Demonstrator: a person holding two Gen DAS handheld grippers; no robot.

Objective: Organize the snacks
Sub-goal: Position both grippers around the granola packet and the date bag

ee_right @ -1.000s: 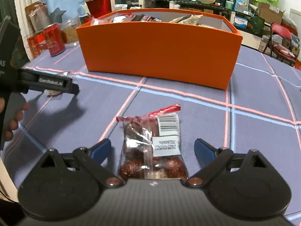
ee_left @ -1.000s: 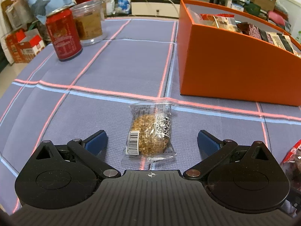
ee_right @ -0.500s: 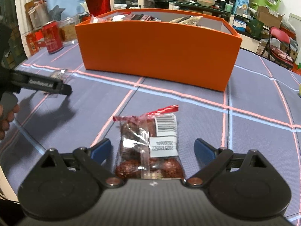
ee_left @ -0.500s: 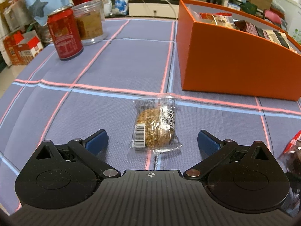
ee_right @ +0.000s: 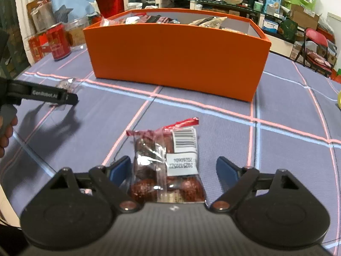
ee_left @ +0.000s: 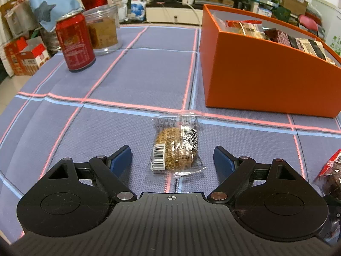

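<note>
A clear-wrapped brown oat cookie lies flat on the purple checked cloth, between the wide-open fingers of my left gripper. A clear bag of red dates with a red top seal lies between the open fingers of my right gripper; its edge shows in the left wrist view. An orange box filled with packaged snacks stands beyond both; it also shows in the left wrist view. The left gripper's arm reaches in from the left above the cookie.
A red drink can and a clear plastic jar stand at the far left of the table. A blue shark toy, cartons and shelves lie beyond the table edge. A red folding chair stands at the right.
The left gripper has drifted left and back a little, so the cookie now lies centred between its fingers. The right gripper has crept forward over the date bag. Both stay open.
</note>
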